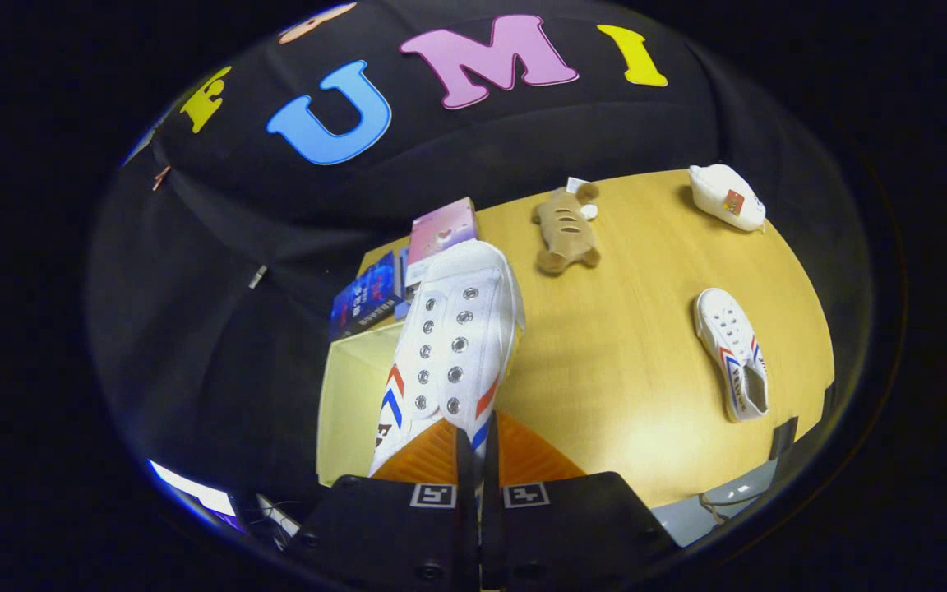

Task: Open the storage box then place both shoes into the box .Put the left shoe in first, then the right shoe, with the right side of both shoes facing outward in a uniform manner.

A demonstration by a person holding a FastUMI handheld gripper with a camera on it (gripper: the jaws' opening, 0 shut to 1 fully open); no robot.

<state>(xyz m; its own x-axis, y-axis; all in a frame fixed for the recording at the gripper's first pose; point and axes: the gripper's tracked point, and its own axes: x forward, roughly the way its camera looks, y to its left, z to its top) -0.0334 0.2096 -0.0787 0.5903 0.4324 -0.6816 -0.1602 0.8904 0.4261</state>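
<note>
Tongs point(476, 456) nearly closed, fingers pinched on the heel end of a white shoe point(453, 345) — its long axis runs straight ahead of them, toe away, carried above the tabletop point(621, 362). Second shoe point(732, 353) lies well off to the right; storage box cannot be made out.

On the yellow wooden table point(621, 370) a brown plush toy point(565, 230) lies near the far edge, with a small white card point(577, 185) just behind it. A white pouch point(727, 196) with a small red label lies at the far right corner. At the far left stand a pink box point(441, 232) and a dark blue box point(365, 302), close together
</note>
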